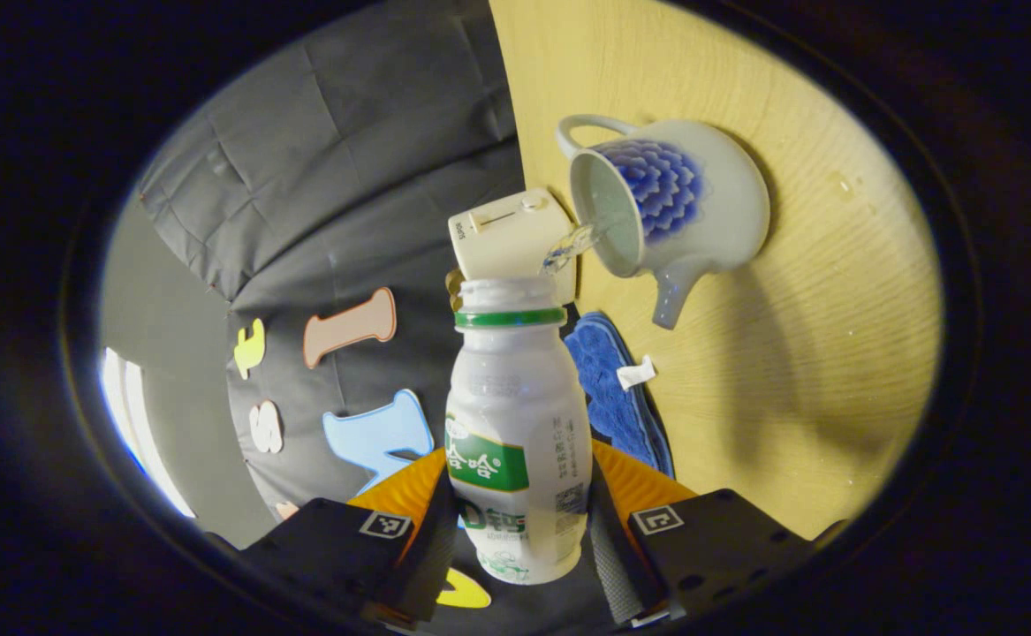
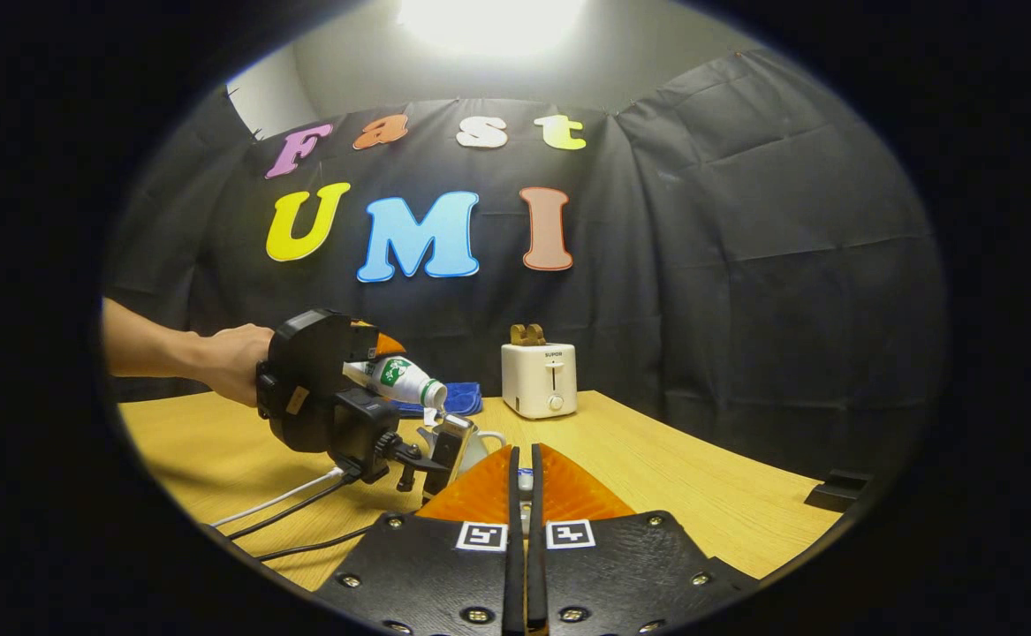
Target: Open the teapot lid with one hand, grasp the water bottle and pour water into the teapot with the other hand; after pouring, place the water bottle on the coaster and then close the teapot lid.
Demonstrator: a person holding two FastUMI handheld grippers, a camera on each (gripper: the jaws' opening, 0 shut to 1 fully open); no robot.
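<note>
My left gripper (image 1: 522,517) is shut on the body of a white plastic water bottle (image 1: 515,415) with a green label and no cap. The bottle is tipped, and a thin stream of water runs from its mouth into the open top of the white teapot (image 1: 701,208) with a blue flower pattern. In the right gripper view a hand holds that gripper (image 2: 329,389) with the bottle (image 2: 396,378) slanted down over the teapot (image 2: 473,446). My right gripper (image 2: 524,468) is close to the teapot. Its fingers are nearly together on a small pale piece, apparently the teapot lid (image 2: 525,481).
A white toaster (image 2: 539,380) stands at the back of the wooden table (image 2: 709,495), with a blue cloth (image 2: 453,397) lying beside it. Cables (image 2: 285,512) trail from the left gripper across the table. A small black block (image 2: 837,488) sits at the table's right edge.
</note>
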